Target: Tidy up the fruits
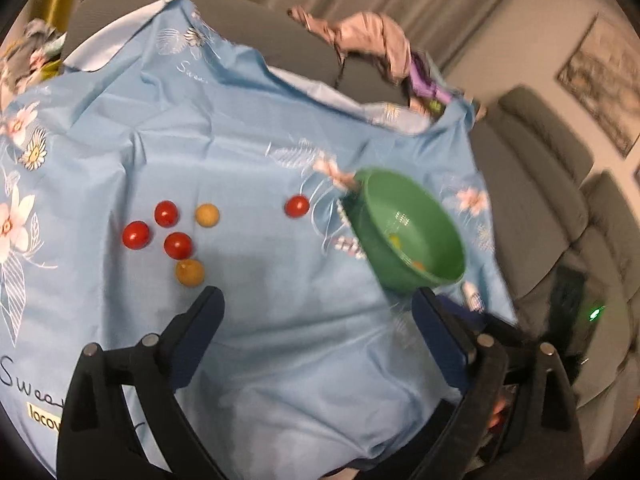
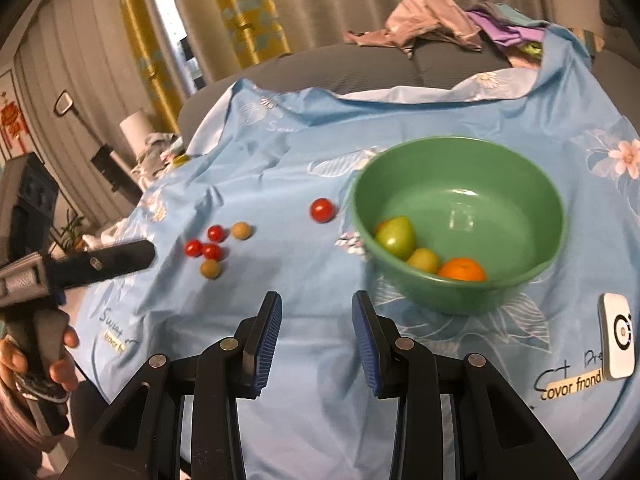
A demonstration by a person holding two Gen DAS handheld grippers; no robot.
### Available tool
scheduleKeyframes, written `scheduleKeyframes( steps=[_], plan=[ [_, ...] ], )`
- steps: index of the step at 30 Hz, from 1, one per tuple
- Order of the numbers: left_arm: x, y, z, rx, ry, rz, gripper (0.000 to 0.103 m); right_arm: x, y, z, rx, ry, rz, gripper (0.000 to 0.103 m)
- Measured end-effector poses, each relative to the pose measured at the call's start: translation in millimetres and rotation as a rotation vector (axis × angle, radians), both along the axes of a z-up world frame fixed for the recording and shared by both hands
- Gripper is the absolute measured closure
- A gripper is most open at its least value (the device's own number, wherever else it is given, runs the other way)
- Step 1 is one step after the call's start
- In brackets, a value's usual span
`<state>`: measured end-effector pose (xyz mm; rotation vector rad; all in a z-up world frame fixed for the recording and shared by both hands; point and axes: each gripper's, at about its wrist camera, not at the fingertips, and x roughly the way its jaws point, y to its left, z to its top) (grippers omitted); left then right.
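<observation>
While your left tongs [image 1: 316, 304] stand wide with nothing between them, the left view shows them over the blue cloth [image 1: 240, 140]; four red tomatoes [image 1: 166, 213] and two tan fruits [image 1: 207, 215] lie loose ahead, the green bowl [image 1: 372, 216] to their right. Right view: your right tongs [image 2: 317, 308] stand narrow, gripping nothing; the bowl just beyond holds a green fruit [image 2: 396, 236], a yellow one [image 2: 423, 260] and an orange [image 2: 462, 270]; one tomato [image 2: 322, 210] lies near its rim.

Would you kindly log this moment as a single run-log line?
left gripper: open, empty | right gripper: jaws apart, empty | green bowl: holds fruit incl. orange | blue cloth: six small fruits loose
</observation>
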<state>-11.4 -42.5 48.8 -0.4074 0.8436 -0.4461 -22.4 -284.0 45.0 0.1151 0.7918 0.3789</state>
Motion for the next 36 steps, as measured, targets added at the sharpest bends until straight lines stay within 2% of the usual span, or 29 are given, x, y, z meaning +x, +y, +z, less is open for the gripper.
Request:
scheduleKeyframes(
  steps=[2,4,9,13,17,20,22,24,28,36],
  plan=[
    [-3.9,10.8,4.2,-0.062,-0.030,0.015,0.001,-0.7,8.6,1.8,-0.005,-0.003,0.016,0.066],
    [-7.3,17.9,7.3,-0.091,-0.054,0.019,0.001,-2.3,17.4,2.6,-0.017,-0.004,0.030,0.066],
    [-14.0,29.4,7.0,-0.029,-0.068,0.012,0.001,-1.0,39.6,3.1,-0.056,0.008,0.066,0.066],
    [-17.2,48.5,1.4,0.000,-0.074,0.076,0.001,-0.4,52.3,4.4,-0.069,0.006,0.090,0.066],
    [-21.6,66.5,-0.2,0.080,-0.105,0.137,0.001,5.3,59.0,0.8,-0.065,0.022,0.098,0.066],
    [-16.4,72.0,-4.8,0.124,-0.088,0.094,0.001,11.6,62.3,-4.0,-0.065,0.046,0.104,0.066],
    [-11.3,67.0,-8.7,0.222,-0.065,0.068,0.001,14.5,62.6,-5.6,-0.059,0.059,0.108,0.066],
    [-7.2,61.8,-15.6,0.284,-0.047,0.045,0.001,18.0,63.6,-7.8,-0.053,0.073,0.110,0.066],
    [0.1,55.4,-31.7,0.272,-0.017,-0.011,0.001,25.8,65.7,-12.9,-0.049,0.095,0.109,0.066],
    [35.9,34.3,-54.1,0.334,0.040,-0.040,0.003,40.5,68.4,-23.3,-0.045,0.127,0.105,0.066]
  ],
)
